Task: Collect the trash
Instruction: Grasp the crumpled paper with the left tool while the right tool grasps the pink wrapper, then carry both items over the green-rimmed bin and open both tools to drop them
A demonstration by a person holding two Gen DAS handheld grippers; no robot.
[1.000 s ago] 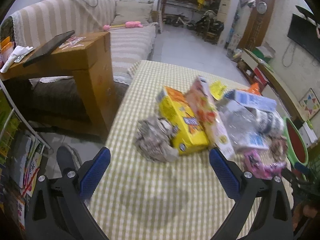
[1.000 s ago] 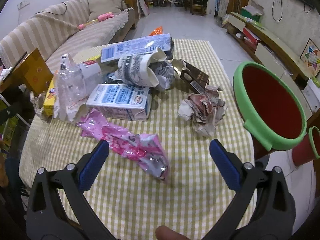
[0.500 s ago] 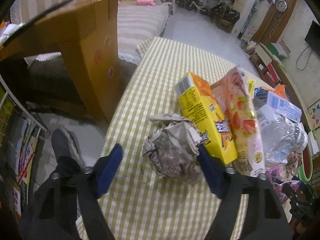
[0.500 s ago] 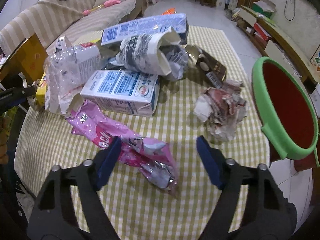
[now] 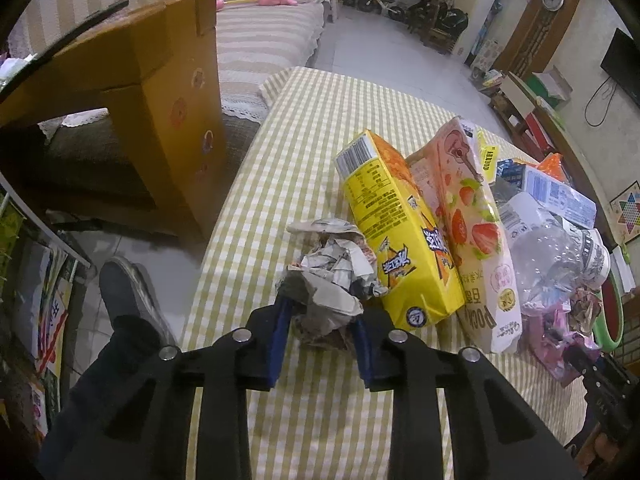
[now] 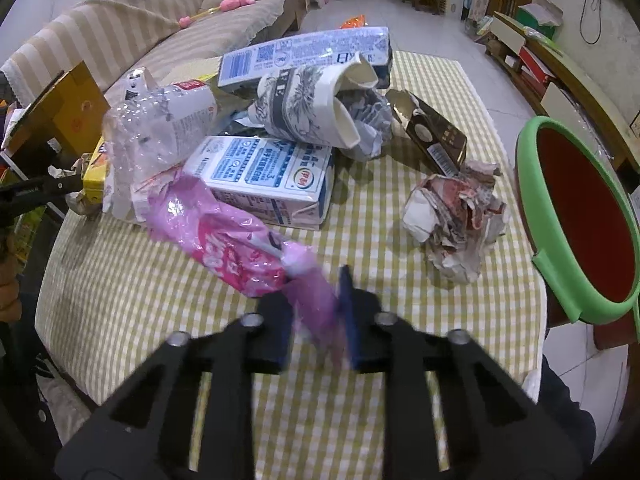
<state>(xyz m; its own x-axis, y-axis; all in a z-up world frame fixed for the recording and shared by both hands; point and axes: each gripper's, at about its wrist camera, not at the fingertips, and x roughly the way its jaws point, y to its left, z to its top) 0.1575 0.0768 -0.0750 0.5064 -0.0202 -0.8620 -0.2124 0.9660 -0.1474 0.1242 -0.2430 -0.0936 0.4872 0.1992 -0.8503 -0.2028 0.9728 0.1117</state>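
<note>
A: On the near edge of the checked worktop [image 5: 312,128], the left gripper [image 5: 320,320] has just been closing, and its blue pads now pinch the crumpled newspaper ball [image 5: 332,276], which lies just left of the yellow carton [image 5: 396,232].

B: And the other side?

A: The right gripper [image 6: 316,312] has also just been closing. Its jaws are clamped on the near end of the pink foil wrapper [image 6: 224,240], whose far end lies against the blue-and-white milk carton [image 6: 264,176].

B: How will those two handle?

A: I'd judge both very light. The paper ball is soft and springy, so it squashes under the pads. A grip through its thick middle should carry it. The wrapper is thin, slick film, and taken by one end it will probably dangle and could slide out.

B: Where does it all go?

A: Likely the green-rimmed red bin [image 6: 576,208] at the right edge of the worktop, beside a second crumpled paper wad [image 6: 456,220].
</note>
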